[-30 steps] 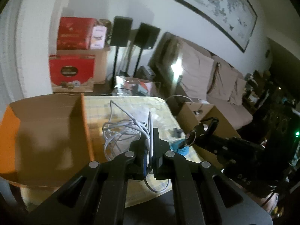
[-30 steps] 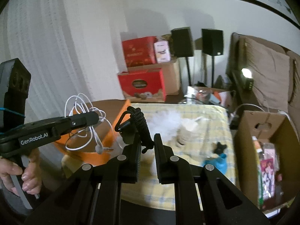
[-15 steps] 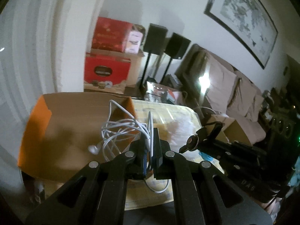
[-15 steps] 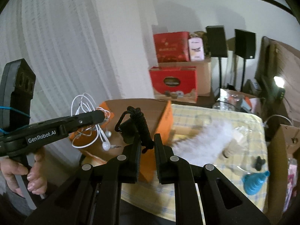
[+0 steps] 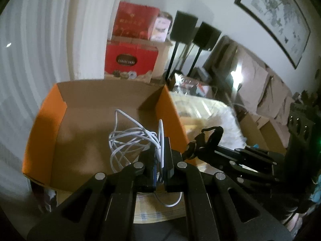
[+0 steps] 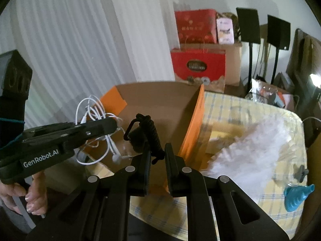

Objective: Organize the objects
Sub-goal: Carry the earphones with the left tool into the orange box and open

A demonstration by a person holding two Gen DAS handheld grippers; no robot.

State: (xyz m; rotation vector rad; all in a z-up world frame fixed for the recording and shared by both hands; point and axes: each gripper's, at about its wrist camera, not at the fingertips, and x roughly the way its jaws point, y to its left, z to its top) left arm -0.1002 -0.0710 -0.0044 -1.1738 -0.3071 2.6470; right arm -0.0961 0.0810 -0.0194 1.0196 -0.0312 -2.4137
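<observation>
In the left wrist view, the left gripper point(image 5: 159, 156) has its fingers pinched tight on a tangled white earphone cable point(image 5: 130, 140), which hangs over the inside of the open orange-sided cardboard box point(image 5: 46, 120). In the right wrist view, the right gripper point(image 6: 157, 156) has its fingers closed on a black coiled cord with a clip point(image 6: 149, 132), held above the box's near edge, with the checked yellow tabletop point(image 6: 250, 110), a white feather duster point(image 6: 254, 146) and a small blue funnel point(image 6: 297, 196) to the right.
</observation>
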